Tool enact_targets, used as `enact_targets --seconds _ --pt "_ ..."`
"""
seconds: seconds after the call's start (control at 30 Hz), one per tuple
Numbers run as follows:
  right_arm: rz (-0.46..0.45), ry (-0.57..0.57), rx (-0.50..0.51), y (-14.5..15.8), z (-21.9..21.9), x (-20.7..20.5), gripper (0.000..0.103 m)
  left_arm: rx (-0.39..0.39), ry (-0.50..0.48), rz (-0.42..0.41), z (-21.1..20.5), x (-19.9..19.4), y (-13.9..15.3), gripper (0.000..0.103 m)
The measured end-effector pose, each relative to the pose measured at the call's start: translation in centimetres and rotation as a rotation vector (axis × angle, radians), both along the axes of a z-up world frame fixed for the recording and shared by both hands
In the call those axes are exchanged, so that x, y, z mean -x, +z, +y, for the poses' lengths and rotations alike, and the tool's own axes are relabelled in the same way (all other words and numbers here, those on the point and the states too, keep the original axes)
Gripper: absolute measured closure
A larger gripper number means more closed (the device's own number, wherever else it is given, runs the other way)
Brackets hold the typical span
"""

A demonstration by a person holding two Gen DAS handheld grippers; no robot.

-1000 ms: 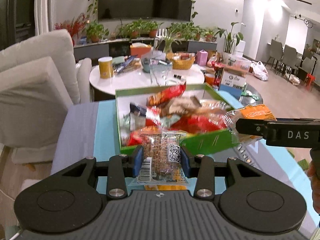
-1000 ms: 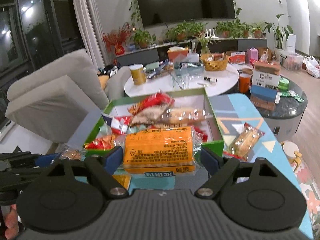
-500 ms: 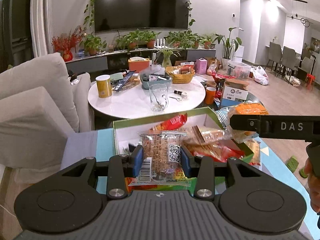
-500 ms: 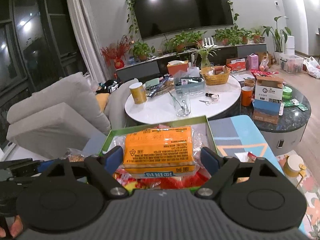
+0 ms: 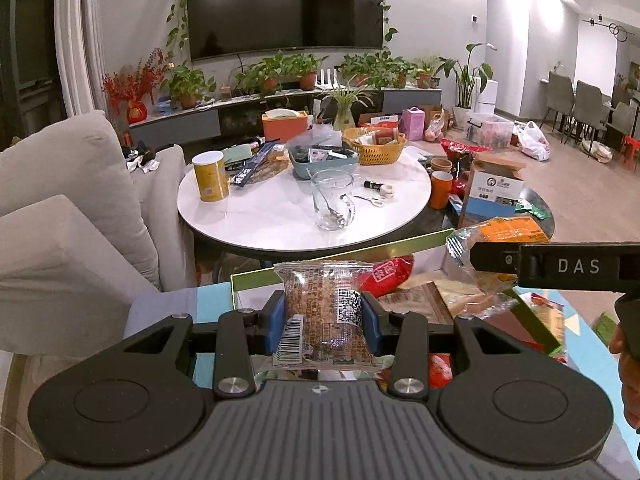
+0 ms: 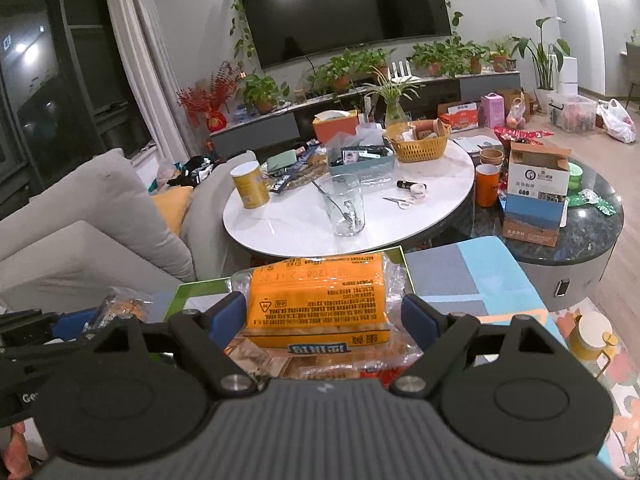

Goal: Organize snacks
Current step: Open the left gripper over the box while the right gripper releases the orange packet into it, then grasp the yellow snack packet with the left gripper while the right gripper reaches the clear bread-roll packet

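Two packets in hand, so the step we read is carrying them to the green box and setting them in tidy. Left gripper (image 5: 323, 316) is clamped on the brown packet (image 5: 325, 312), blue pads pressing both long sides, packet upright between them with the barcode end low and the top seal sticking up past the tips. It sits right over the box's (image 5: 256, 278) near-left corner, with the bare white floor of the box just behind it. We'd go forward over that left rim, drop low before letting go, and lay it flat on the bare patch, not on the pile. Further right in the box: the red packet (image 5: 384, 276) and a brown flat one, touching each other. Right gripper (image 6: 323, 314) is much wider apart, with the orange pack (image 6: 320, 296) between its blue pads; the wrapper's clear edges meet both pads, so we judge it gripped, loosely. It hangs over the box's far rim (image 6: 396, 254), near the middle, with other snacks under it. We'd keep it level, since a wide soft pack could sag or slip, and place it towards the right edge so the two grippers don't bump.
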State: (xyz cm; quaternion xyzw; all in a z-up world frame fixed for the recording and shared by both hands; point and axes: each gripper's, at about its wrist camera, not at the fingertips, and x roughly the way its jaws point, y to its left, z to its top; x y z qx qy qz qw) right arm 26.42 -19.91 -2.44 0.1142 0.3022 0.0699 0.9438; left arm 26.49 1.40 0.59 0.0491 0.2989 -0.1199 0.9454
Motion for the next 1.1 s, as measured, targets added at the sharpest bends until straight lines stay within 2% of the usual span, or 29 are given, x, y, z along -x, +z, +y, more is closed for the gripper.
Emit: enact_targets --seconds 0.53,0.63,0.7,1.1 --pt "0.038 -0.002 0.033 -2.2 0.7 -2.2 0.021 -0.013 0.016 0.064 -0.7 -4.5 -3.1 0.066" --pt "0.035 -0.008 0.037 -2.4 0.8 -2.3 0.02 -0.013 0.033 0.065 -0.7 -4.9 -3.4 0.057" --pt "0.022 -0.011 0.02 -2.3 0.5 -1.9 0.02 -0.014 0.045 0.061 -0.6 -4.9 -3.4 0.047" --pt "0.028 -0.043 -0.034 -1.2 -1.2 -0.2 0.02 -0.012 0.059 0.059 -0.2 -2.5 -2.6 0.047"
